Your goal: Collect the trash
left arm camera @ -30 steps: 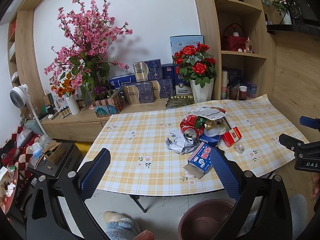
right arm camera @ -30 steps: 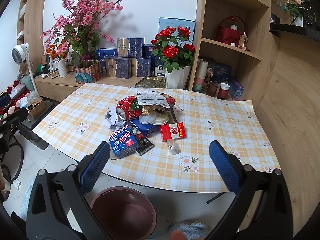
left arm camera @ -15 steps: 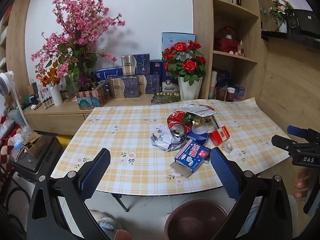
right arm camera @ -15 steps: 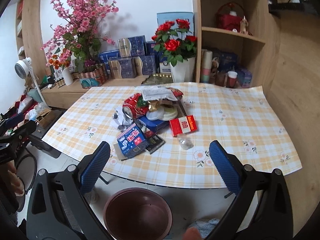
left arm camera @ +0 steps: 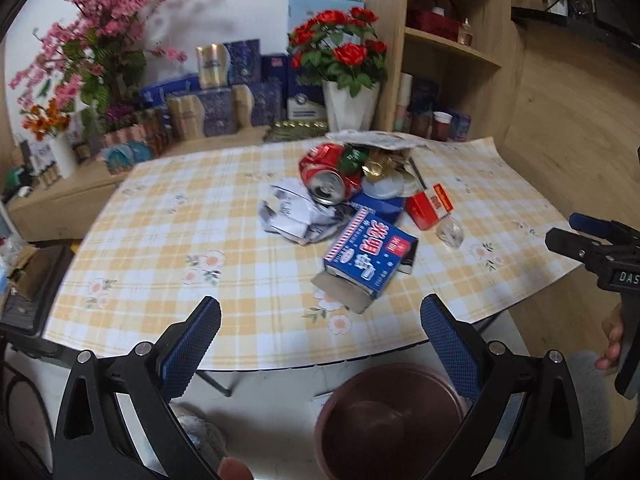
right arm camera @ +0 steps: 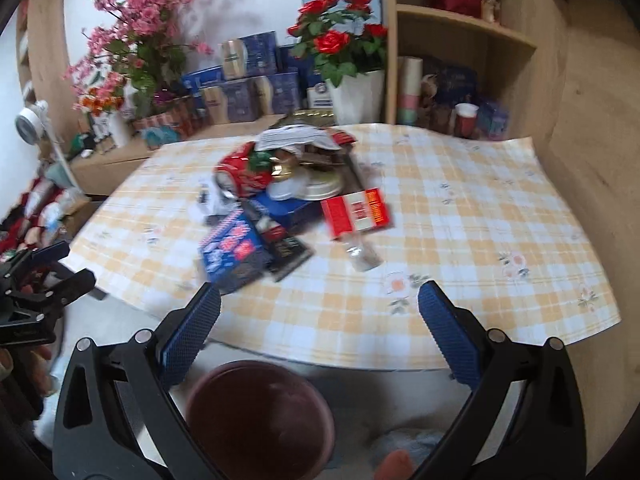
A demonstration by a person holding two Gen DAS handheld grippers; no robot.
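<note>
Trash pile (left arm camera: 360, 208): centre frame on desk (left arm camera: 180, 248), now nearer than a second ago. Left tongs (left arm camera: 320, 344) and right tongs (right arm camera: 318, 332): spread, empty. Bin (left arm camera: 390, 416): bottom, ready; collecting imminent.

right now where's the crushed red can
The red can lies on its side in the trash pile mid-table, open end toward the left camera, just behind the crumpled paper and left of the white lids.

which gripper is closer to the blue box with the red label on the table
Left, by a small margin. The left gripper hangs open just short of the table edge, with the blue box right ahead. The right gripper, also open, has the box ahead and off to its left.
</note>
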